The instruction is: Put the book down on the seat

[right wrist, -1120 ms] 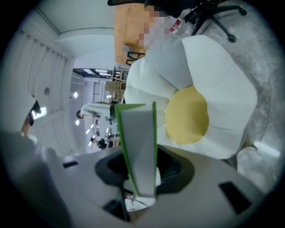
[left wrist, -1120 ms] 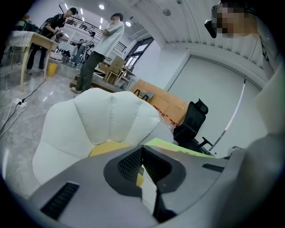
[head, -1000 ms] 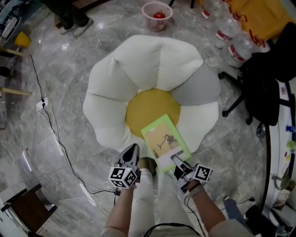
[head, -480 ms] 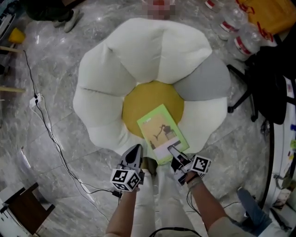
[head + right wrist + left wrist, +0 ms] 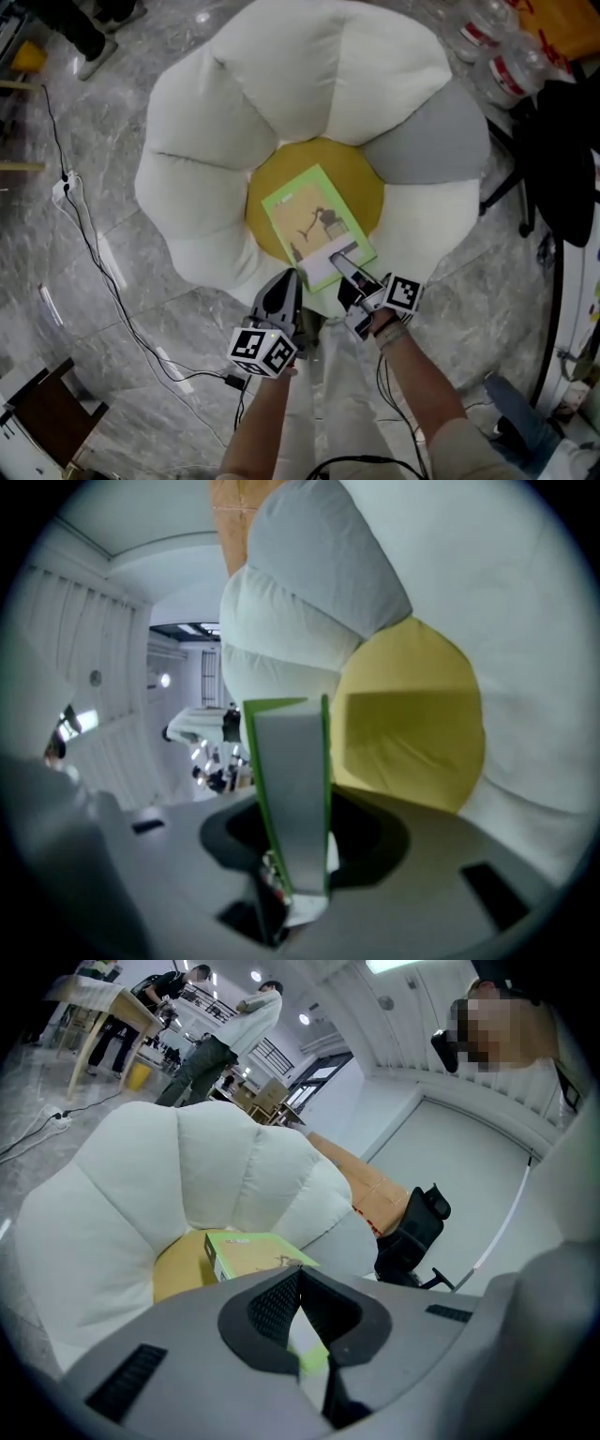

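The seat point(image 5: 206, 112) was a flower-shaped cushion on the marble floor point(image 5: 84, 319), with white petals, one grey petal point(image 5: 431, 141) at its right side and a round yellow centre point(image 5: 281, 178).

The book point(image 5: 314, 225), green-covered with a white band at its near end, lay flat over the near half of the yellow centre. Its near edge reached out over the seat's near white petal. Whether its underside touched the cushion could not be told from any view.

The right gripper point(image 5: 342, 267) was clamped on the book's near edge, at the white band. In the right gripper view the book point(image 5: 295, 789) stood edge-on between the two jaws, which pressed on its covers from both sides, with the yellow centre point(image 5: 412, 724) just beyond it.

The left gripper point(image 5: 286, 281) hovered at the seat's near edge, just left of the book and apart from it. In the left gripper view its jaws met at the tips with nothing held between them, and the book point(image 5: 248, 1252) showed past them over the yellow centre.

A black cable point(image 5: 94, 253) ran across the floor off the seat's left side. Plastic bottles point(image 5: 506, 66) stood beyond its far right corner, and a black office chair point(image 5: 562, 159) stood to its right. People point(image 5: 225, 1040) stood in the background of the left gripper view.
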`<state>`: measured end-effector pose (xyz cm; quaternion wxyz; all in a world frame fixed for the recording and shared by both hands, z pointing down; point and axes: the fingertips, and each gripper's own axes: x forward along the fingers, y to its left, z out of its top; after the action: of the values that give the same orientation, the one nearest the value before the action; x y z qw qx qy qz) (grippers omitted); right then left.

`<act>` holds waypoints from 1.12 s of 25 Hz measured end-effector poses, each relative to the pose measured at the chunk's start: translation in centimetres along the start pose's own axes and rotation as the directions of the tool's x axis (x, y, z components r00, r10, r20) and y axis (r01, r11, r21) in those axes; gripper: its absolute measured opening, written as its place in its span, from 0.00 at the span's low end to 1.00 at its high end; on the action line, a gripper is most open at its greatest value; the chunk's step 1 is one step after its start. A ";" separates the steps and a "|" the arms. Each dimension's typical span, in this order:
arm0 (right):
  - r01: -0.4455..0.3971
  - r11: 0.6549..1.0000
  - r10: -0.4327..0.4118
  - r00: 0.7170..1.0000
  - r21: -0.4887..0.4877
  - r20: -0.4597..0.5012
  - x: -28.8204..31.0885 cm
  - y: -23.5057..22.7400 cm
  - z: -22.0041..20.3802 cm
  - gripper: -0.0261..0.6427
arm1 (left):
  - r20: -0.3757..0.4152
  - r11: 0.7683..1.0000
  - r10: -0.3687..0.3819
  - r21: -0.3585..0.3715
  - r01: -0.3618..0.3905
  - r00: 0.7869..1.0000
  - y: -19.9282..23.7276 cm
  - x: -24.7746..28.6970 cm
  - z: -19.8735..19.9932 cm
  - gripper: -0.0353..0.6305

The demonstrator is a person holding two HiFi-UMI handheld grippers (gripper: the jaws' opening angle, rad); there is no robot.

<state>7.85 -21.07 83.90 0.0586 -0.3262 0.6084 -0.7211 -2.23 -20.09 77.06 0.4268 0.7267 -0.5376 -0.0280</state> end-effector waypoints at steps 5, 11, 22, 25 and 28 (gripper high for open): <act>0.020 1.000 -0.021 0.999 0.017 0.033 1.5 -1.4 1.6 0.27 | 0.021 1.000 -0.014 0.002 0.014 1.000 -0.1 0.2 0.6 0.09; -0.018 0.996 0.010 0.995 0.087 0.098 3.2 -2.6 1.9 0.27 | 0.004 1.000 0.022 -0.006 -0.022 1.000 1.8 -0.6 -0.6 0.09; 0.038 0.983 -0.071 0.980 0.179 0.185 3.4 -5.6 1.6 0.27 | -0.022 0.999 0.042 -0.023 -0.042 0.999 3.1 -1.3 -1.9 0.09; 0.069 0.984 -0.101 0.976 0.163 0.195 3.8 -6.0 1.7 0.27 | -0.017 0.999 0.044 -0.022 -0.044 0.999 3.5 -1.4 -1.8 0.09; 0.091 0.986 -0.120 0.968 0.136 0.222 4.3 -6.1 2.1 0.29 | -0.020 0.999 0.046 -0.024 -0.047 0.999 3.8 -1.3 -2.3 0.09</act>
<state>7.57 -23.38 91.27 0.1102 -0.4350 0.5330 -0.7173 -4.47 -17.85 80.43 0.4413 0.7089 -0.5499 -0.0177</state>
